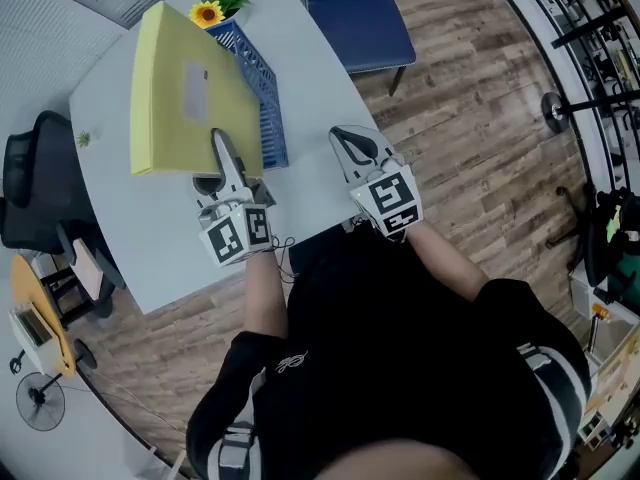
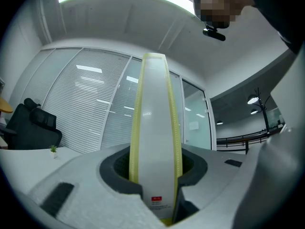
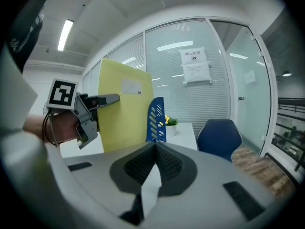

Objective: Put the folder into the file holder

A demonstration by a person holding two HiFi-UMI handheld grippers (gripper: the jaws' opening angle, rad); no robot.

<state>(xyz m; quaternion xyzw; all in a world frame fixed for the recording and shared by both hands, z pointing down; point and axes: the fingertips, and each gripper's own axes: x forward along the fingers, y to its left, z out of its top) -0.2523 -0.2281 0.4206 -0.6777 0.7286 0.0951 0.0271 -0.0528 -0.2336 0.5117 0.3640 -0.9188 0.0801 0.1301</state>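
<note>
Yellow folder (image 1: 185, 88), held upright over the white table (image 1: 160, 248), just beside the blue file holder (image 1: 262, 83), which lay at its 3 o'clock in the head view. The left gripper (image 1: 222, 153) clamped the folder's near edge at 6 o'clock; the left gripper view showed the spine (image 2: 155, 142) pinched between both pads. The right gripper (image 1: 352, 148), at the left gripper's 3 o'clock, had its jaws together on nothing. A potted sunflower (image 1: 210, 10) stood at the holder's 12 o'clock. Judged step: carrying the folder to a slot, which it seemingly had not entered. The next move likely called for aligning the folder's lower edge with a slot, lowering, then releasing.
</note>
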